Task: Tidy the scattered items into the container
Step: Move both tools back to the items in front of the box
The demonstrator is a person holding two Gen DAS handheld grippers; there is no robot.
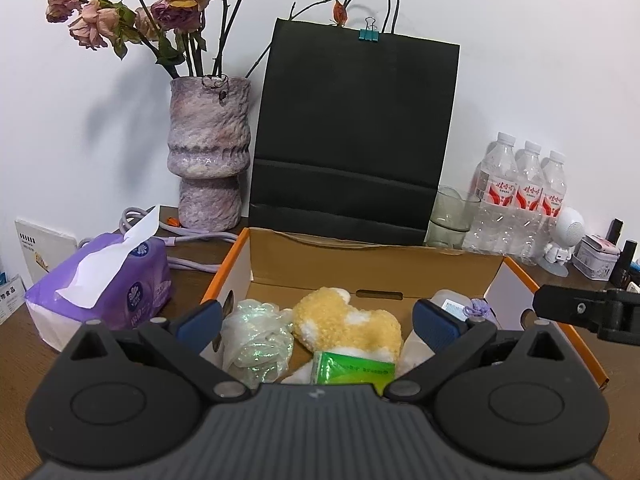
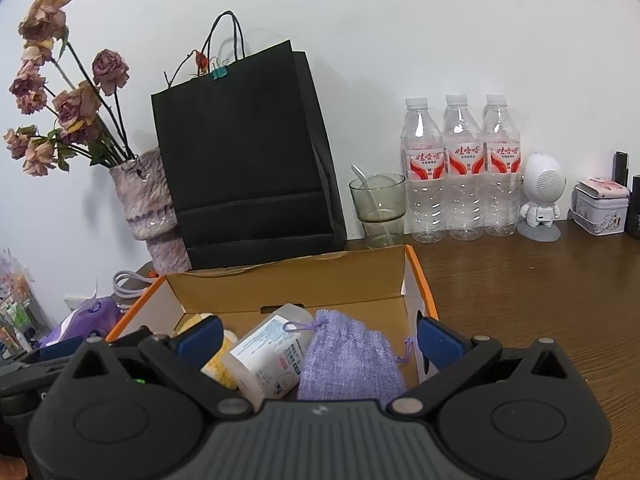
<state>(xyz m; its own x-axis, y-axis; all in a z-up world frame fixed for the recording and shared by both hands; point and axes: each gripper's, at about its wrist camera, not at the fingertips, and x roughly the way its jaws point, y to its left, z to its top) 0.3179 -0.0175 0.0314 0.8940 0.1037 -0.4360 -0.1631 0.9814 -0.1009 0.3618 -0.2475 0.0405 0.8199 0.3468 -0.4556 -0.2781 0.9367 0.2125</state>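
From my left wrist view, the green packet point(image 1: 352, 370) between the jaws is cut off below by the gripper body, and so is the iridescent bag point(image 1: 256, 344). On the right view, the purple pouch point(image 2: 352, 360) hides its lower edge likewise; the plastic jar point(image 2: 268, 356) label print is too small to read.

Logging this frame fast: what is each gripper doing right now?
Left gripper: open, empty, over the orange-edged cardboard box.
Right gripper: open, empty, over the same box.
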